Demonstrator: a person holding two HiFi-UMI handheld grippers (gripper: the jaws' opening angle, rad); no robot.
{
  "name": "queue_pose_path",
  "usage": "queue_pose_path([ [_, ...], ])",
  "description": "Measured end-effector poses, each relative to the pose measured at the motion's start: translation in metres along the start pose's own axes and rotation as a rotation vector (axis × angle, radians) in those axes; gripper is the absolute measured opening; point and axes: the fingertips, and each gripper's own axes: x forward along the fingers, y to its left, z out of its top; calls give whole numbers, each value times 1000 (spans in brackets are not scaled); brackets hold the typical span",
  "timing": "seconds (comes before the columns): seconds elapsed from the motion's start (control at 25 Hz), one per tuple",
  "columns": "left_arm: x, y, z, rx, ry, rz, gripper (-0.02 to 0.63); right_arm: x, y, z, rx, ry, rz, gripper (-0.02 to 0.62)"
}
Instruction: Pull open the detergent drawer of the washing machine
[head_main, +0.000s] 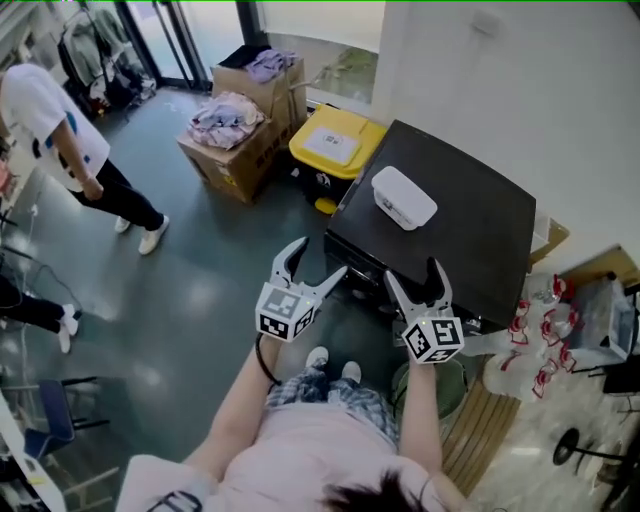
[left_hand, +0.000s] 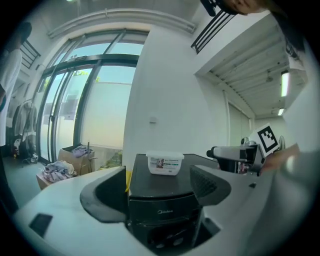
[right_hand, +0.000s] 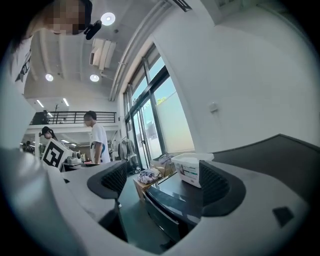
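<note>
Black washing machine (head_main: 440, 215) down low by the white wall (head_main: 520, 90), lid up top, dark front strip (head_main: 362, 268) turned to the one holding the tools. Detergent drawer somewhere in that front strip, too dark to pick out from the rest of it. White box (head_main: 404, 197) with a lid sitting on top of the machine, near the front edge. Left hand-held gripper (head_main: 322, 257) right by the front left corner of the machine, jaws wide apart, nothing held between them, only the front of the machine seen past them in the left gripper view. Right hand-held gripper (head_main: 412, 272) just beside it, close in front of the strip, jaws wide apart too and nothing in them. No telling from any view if either tip is touching the machine. Yellow bin (head_main: 335, 145) just behind the machine on its left side. Two cardboard boxes (head_main: 235, 150) past the bin, with clothes (head_main: 228, 118) heaped on them. A person in a white shirt (head_main: 60, 130) well apart, standing on the shiny grey floor (head_main: 190, 290).
</note>
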Motion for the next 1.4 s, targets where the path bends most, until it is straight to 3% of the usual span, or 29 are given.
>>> queue_pose_path([
  [0.32,28,2,-4,24,33,-95,385,-1,-1,-7,-12,16,-81,454],
  [0.64,47,-1,-18,65,122,-159,385,13,4,-19,-106,142,-7,400],
  [0.92,66,-8,-31,234,286,-299,385,26,9,-32,-182,305,114,364],
  [1.2,76,-19,-53,454,487,-476,383,39,22,-62,-307,548,275,344],
  [1.4,80,-24,-76,577,599,-572,383,43,22,-90,-423,711,338,310],
])
